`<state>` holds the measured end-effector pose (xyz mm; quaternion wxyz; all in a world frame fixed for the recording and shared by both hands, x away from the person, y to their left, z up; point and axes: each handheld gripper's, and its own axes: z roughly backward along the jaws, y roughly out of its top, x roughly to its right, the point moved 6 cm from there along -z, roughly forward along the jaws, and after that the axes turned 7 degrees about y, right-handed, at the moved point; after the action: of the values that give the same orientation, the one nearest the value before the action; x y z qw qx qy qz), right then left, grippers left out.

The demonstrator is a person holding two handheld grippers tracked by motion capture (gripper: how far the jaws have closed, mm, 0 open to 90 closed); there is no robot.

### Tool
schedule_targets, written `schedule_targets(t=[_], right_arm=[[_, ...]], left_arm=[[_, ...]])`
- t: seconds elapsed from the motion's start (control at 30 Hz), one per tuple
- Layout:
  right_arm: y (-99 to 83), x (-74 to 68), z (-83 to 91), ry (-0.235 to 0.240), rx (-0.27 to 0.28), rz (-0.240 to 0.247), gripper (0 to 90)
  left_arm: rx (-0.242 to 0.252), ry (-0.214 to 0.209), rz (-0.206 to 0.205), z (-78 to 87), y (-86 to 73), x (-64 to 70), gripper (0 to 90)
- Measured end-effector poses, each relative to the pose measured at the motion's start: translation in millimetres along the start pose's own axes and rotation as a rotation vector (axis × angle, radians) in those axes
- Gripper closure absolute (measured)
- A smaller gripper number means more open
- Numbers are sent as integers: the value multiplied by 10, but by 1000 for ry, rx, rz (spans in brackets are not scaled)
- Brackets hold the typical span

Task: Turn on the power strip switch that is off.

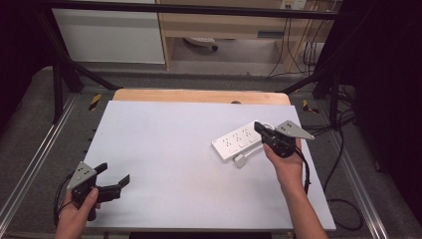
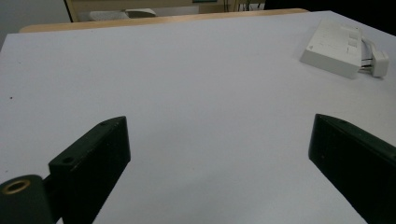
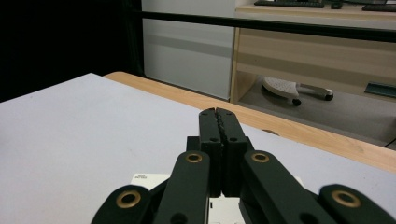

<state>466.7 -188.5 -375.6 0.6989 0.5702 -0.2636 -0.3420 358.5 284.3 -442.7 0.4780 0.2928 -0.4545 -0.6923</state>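
Left gripper (image 1: 113, 175) sits in my hand at the near left corner of the white worktop (image 1: 164, 149), jaws spread wide with nothing between them. From above, my right gripper (image 1: 260, 128) hovers over the right end of the white power strip (image 1: 238, 141), which lies on the right half of the worktop, its plug (image 1: 241, 160) just beside it.

Along my left gripper (image 2: 219, 149), the parted jaws frame bare worktop (image 2: 187, 84), the power strip (image 2: 332, 48) well apart at far right.

Along my right gripper (image 3: 218, 112), the jaws are pressed together, clenched on nothing, above the power strip (image 3: 149, 181).
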Motion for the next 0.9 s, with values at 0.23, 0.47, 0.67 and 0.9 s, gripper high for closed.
schedule_targets(t=[0.23,0.47,0.67,0.9], right_arm=[[-60,-15,-83,-2,-11,-2,900],[-105,-43,-155,10,-15,-8,900],[-141,-81,-222,25,-18,-10,900],[-183,-130,-291,34,-30,-13,900]], left_arm=[[3,0,3,-4,5,-5,55],[1,4,3,-9,3,-5,55],[-1,9,4,-9,-2,-18,55],[1,6,5,-4,1,-16,55]])
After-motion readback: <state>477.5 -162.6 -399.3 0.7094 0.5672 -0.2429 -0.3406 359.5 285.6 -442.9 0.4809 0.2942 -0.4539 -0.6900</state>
